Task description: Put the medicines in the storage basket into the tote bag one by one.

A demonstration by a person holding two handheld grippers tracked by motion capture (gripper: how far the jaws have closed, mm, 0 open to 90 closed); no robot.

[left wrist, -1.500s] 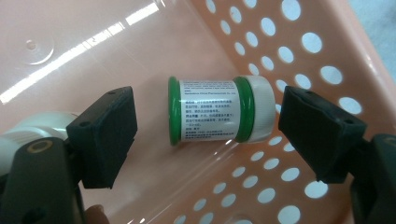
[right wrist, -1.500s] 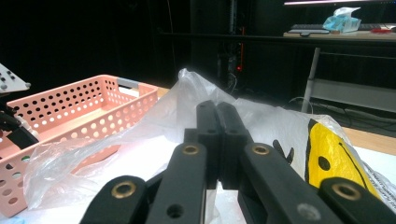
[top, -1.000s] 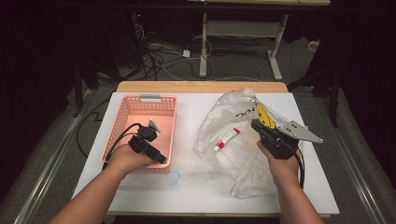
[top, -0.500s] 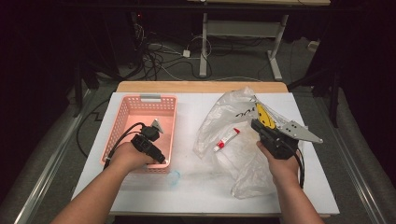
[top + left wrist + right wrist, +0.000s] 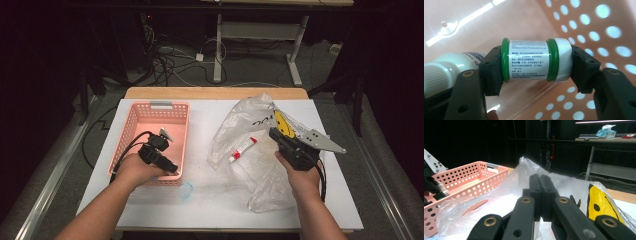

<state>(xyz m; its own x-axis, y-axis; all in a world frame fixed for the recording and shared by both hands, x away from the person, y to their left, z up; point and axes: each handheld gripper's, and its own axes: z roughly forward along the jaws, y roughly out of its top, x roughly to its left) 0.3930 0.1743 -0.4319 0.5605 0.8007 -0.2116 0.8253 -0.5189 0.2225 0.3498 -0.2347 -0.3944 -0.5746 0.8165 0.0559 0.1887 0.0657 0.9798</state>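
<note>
Left gripper (image 5: 530,61) clamps the bottle (image 5: 534,60) end to end, low inside the basket (image 5: 137,127).
Bottle looks light, rigid and slick, so cap and base are decent contact points. Its jaws have just been closing on it. Right gripper (image 5: 540,183) has jaws together, pinching the thin, floppy bag (image 5: 252,112).

A red-capped white tube (image 5: 242,149) lay on the white table (image 5: 210,200), seemingly inside the clear plastic bag (image 5: 250,160) (which bore a yellow smiley face (image 5: 600,207)). A bigger white bottle (image 5: 451,66) rested alongside, and cables (image 5: 170,60) sprawled across the floor beyond.
</note>
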